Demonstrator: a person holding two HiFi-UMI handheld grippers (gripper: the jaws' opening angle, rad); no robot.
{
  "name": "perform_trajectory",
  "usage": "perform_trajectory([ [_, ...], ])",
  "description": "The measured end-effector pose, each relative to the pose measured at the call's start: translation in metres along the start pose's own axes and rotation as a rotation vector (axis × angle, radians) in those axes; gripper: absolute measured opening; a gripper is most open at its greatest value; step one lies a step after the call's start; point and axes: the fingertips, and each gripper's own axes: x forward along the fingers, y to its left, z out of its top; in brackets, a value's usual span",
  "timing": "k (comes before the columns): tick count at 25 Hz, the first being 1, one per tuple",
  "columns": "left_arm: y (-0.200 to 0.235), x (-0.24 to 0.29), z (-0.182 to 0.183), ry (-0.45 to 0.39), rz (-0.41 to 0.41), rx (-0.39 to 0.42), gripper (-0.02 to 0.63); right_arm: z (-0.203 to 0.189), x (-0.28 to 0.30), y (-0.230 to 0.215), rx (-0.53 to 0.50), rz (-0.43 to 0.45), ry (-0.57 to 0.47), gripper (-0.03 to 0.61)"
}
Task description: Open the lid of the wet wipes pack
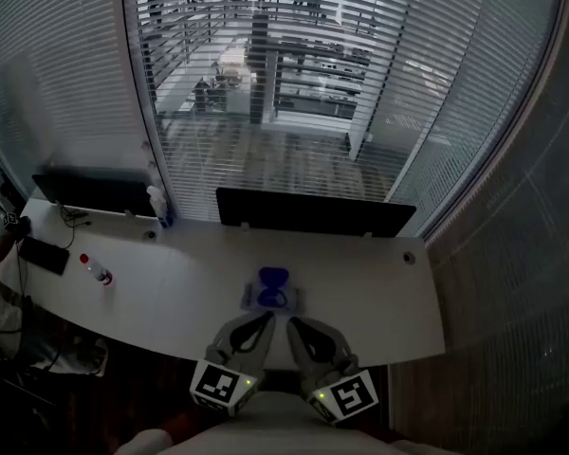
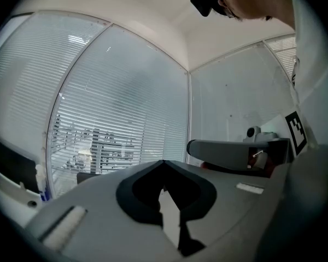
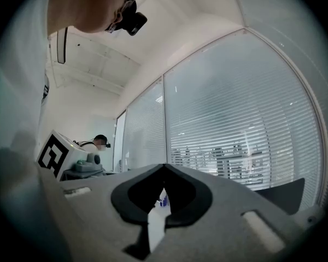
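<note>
Blue wipes pack (image 1: 271,292), white table (image 1: 171,297)

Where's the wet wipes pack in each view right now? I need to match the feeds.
Head view: wet wipes pack, blue, centre of the white desk.
Left gripper view: not in it.
Right gripper view: a blue speck shows through the jaw gap; cannot tell whether it is the pack.
Shared landmark: the slatted blinds, in all three.

No legible text, label, brand or number on anything

Matt table (image 1: 360,287), plastic wet wipes pack (image 1: 271,293)
</note>
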Motion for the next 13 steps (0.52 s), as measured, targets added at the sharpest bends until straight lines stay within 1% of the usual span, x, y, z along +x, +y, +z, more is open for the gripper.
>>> perform_trajectory([
  [2, 0.0015, -0.0031, -0.0035, 0.000, 0.002, -0.011, 0.003, 0.0001, 0.0005, 0.0046, 0.001, 0.006, -0.003, 0.001],
  [4, 0.0029, -0.0051, -0.0050, 0.002, 0.005, -0.006, 0.003, 0.0020, 0.0006, 0.0069, 0.001, 0.008, -0.016, 0.000],
  [8, 0.0030, -0.0032, -0.0066, 0.011, 0.008, -0.018, 0.003, 0.0064, 0.0017, 0.0032, -0.003, 0.007, -0.013, 0.000],
  [13, 0.0051, 0.0023, -0.0020, -0.008, 0.017, 0.003, 0.003, 0.0038, 0.0026, -0.0030, -0.014, 0.004, -0.025, 0.000],
])
